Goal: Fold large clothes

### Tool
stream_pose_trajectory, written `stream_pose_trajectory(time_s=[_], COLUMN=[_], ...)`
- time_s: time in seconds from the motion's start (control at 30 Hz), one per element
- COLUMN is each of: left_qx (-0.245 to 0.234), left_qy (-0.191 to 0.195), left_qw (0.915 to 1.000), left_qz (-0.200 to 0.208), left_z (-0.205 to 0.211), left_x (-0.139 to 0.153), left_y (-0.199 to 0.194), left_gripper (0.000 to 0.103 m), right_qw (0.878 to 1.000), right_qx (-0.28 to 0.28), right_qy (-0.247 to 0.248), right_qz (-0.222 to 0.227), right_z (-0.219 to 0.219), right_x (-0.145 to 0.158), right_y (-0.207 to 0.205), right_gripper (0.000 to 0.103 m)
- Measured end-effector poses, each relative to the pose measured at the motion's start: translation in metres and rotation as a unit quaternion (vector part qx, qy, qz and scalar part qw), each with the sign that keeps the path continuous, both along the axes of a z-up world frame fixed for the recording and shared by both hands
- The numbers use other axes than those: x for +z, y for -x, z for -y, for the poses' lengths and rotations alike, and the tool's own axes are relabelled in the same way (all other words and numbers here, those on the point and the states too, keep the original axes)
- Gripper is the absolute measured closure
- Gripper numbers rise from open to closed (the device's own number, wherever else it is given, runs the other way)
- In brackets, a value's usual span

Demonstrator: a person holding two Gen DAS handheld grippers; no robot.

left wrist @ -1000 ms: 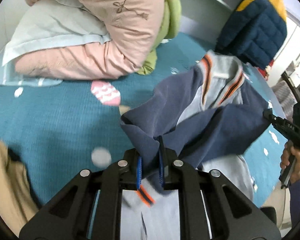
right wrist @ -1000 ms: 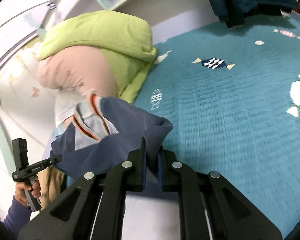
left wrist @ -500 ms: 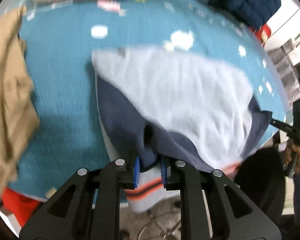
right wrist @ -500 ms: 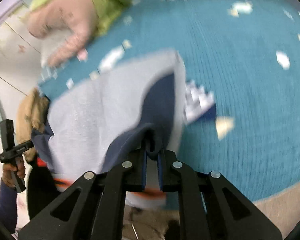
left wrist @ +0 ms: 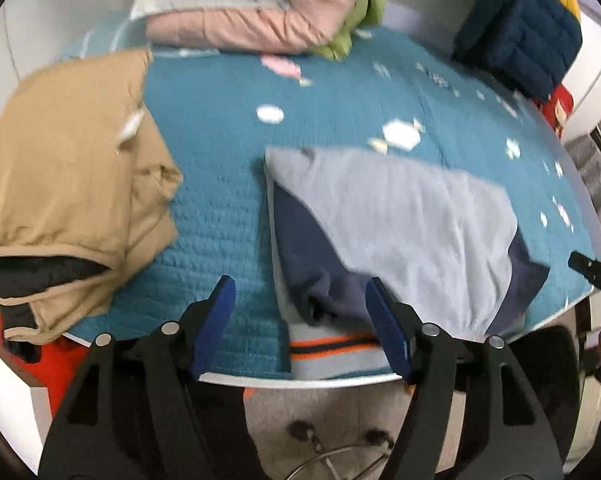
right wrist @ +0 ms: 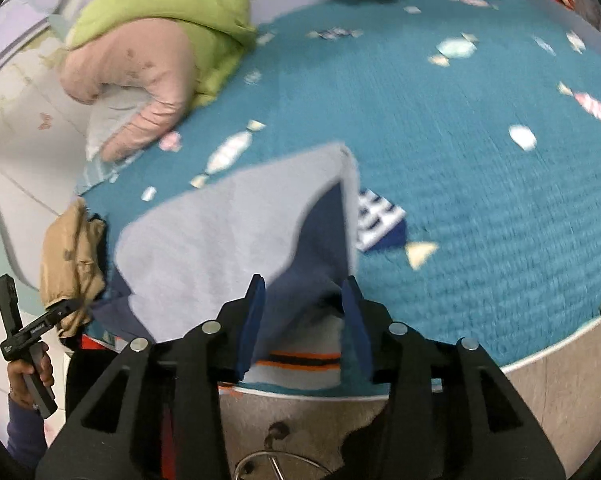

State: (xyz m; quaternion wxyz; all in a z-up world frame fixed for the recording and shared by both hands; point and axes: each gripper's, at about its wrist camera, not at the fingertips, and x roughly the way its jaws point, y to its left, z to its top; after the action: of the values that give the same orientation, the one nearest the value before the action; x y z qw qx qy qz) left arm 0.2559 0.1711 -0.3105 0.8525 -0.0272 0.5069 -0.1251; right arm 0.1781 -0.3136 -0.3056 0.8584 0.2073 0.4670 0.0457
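Grey and navy sweater (left wrist: 400, 220) lies flat on the teal bedspread (left wrist: 220, 152) at the near edge of the bed, its orange-striped hem hanging a little over the rim. Left gripper (left wrist: 304, 320) has its jaws wide apart, straddling the sweater's near left corner with nothing held; right gripper (right wrist: 304, 316) is also spread, jaws either side of the near right corner, not clamped. Tan jacket (left wrist: 68, 184) sits left of the sweater, pink and green bedding (left wrist: 268, 20) at the far end, navy-yellow puffer (left wrist: 524, 28) far right.
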Motion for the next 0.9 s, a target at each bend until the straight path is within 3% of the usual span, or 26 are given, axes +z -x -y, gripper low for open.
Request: stream_pose_trajectory(time_s=[0.1,0.13,0.2,0.23,0.3,0.33,0.37,0.4,0.67,0.7,0.9], left_qx=[-0.026,-0.038,-0.031,-0.031,-0.036,-0.023,-0.015,-0.012,0.000,0.005,0.010], left_qy=[0.007,0.031,0.057,0.067,0.043,-0.012,-0.016,0.006,0.069,0.077,0.117], left_qw=[0.9996,0.9987,0.9967,0.9955,0.9942,0.9904,0.9878,0.9902,0.9872,0.9866,0.9884], left_qz=[-0.004,-0.013,-0.048,-0.059,-0.092,-0.136,-0.154,-0.139,-0.144,-0.143,-0.096], left_z=[0.026,0.037,0.050,0.055,0.063,0.062,0.058,0.052,0.033,0.030,0.028], left_x=[-0.002,-0.009,-0.026,-0.033,-0.060,-0.087,-0.102,-0.103,-0.094,-0.089,-0.052], left_y=[-0.014,-0.021,-0.030,-0.031,-0.032,-0.034,-0.034,-0.030,-0.032,-0.033,-0.048], left_gripper=[0.031,0.031,0.031,0.031,0.031,0.031,0.032,0.032,0.032,0.032,0.031], right_qw=[1.000,0.999,0.996,0.995,0.989,0.982,0.979,0.978,0.977,0.979,0.994], right_qx=[-0.004,-0.015,-0.036,-0.036,-0.058,-0.077,-0.093,-0.107,-0.117,-0.114,-0.035], right_qy=[-0.010,-0.037,-0.072,-0.062,-0.041,-0.065,-0.084,-0.093,-0.078,-0.077,-0.089], right_qz=[-0.006,-0.012,-0.044,-0.066,-0.127,-0.158,-0.158,-0.150,-0.159,-0.150,-0.055], right_z=[-0.009,-0.008,-0.006,-0.012,-0.013,-0.009,-0.005,-0.001,-0.007,-0.008,-0.058], right_x=[-0.011,-0.020,-0.042,-0.055,-0.083,-0.104,-0.112,-0.115,-0.103,-0.094,-0.040], right_y=[-0.019,-0.025,-0.032,-0.034,-0.031,-0.024,-0.017,-0.010,-0.008,-0.009,-0.061], right_gripper=[0.064,0.066,0.071,0.076,0.086,0.093,0.096,0.103,0.103,0.096,0.096])
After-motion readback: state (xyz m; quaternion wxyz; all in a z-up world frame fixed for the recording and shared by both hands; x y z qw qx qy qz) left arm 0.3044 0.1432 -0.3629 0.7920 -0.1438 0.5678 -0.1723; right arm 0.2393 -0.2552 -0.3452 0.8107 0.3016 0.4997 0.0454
